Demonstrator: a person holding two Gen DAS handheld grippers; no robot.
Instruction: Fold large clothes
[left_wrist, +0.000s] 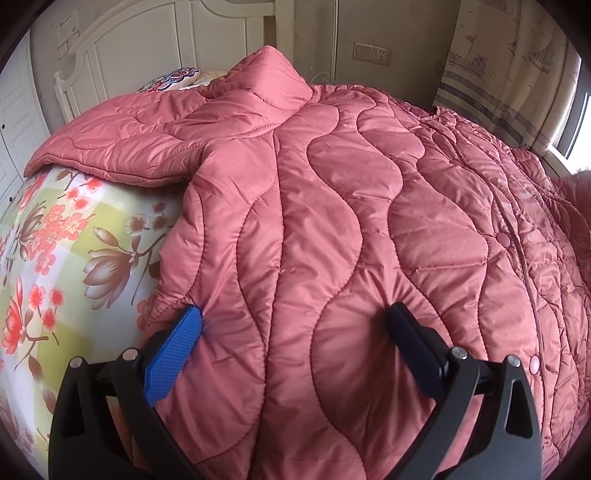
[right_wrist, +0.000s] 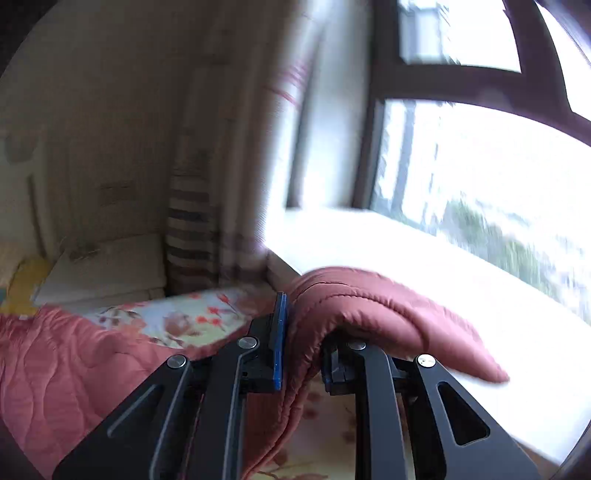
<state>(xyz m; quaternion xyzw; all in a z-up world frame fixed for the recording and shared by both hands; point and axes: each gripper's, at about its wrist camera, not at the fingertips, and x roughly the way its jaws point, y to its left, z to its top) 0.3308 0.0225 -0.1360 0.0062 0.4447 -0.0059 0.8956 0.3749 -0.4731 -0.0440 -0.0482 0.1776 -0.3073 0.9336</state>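
A large pink quilted jacket (left_wrist: 332, 206) lies spread over the floral bed sheet (left_wrist: 66, 251), one sleeve stretched to the upper left. My left gripper (left_wrist: 295, 317) is open, its fingers pressed down on the jacket's near left edge with a wide fold of fabric between them. My right gripper (right_wrist: 306, 332) is shut on a part of the jacket (right_wrist: 369, 306), which it holds lifted above the bed; the fabric drapes over the right finger and hides it. The view there is blurred.
A white headboard (left_wrist: 122, 44) and a patterned pillow (left_wrist: 173, 79) stand at the bed's far end. A curtain (left_wrist: 509, 66) and a bright window with a white sill (right_wrist: 424, 266) run along the bed's right side.
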